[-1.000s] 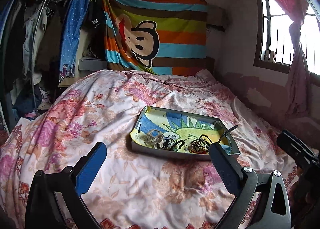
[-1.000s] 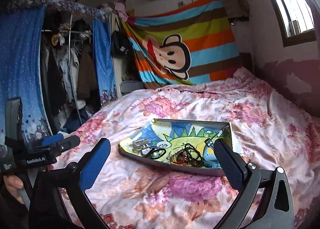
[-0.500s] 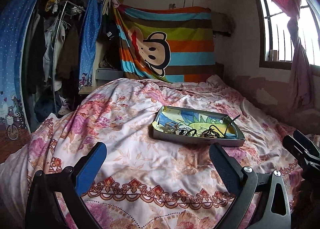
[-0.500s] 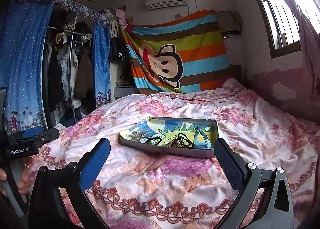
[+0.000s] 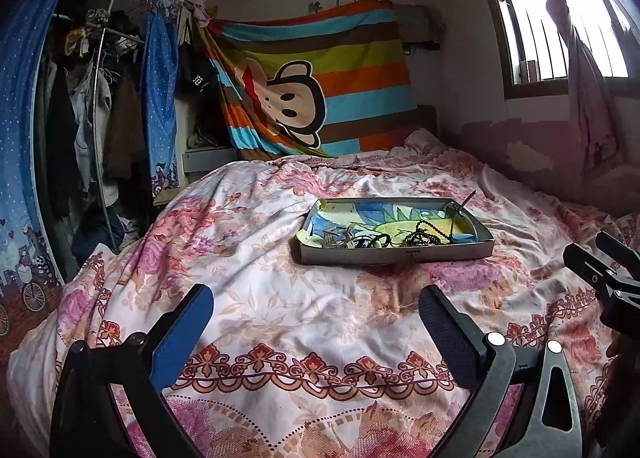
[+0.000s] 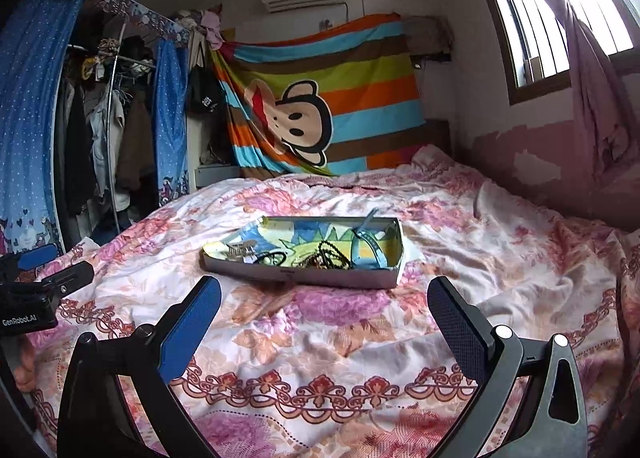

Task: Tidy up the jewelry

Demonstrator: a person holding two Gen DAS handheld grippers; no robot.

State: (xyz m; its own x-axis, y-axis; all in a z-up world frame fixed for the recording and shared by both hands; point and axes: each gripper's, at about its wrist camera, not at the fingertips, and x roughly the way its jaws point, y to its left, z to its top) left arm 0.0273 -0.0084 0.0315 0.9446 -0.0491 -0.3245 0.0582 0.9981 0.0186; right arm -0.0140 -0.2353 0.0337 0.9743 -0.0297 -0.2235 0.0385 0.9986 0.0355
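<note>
The left gripper [image 5: 316, 318] has its jaws spread wide and holds nothing; the right gripper [image 6: 324, 312] is likewise wide open and empty. Both hover above the floral bedspread [image 5: 260, 298] near the foot of the bed, well short of the tray [image 5: 394, 252]. The shallow tray lies on the bed's middle, and the jewelry [image 5: 380, 238] sits bunched along its near side: dark beaded strands, rings and a metallic clip, touching one another. Beyond hangs a striped monkey blanket [image 5: 316, 86], with a window [image 5: 556, 26] to the right.
</note>
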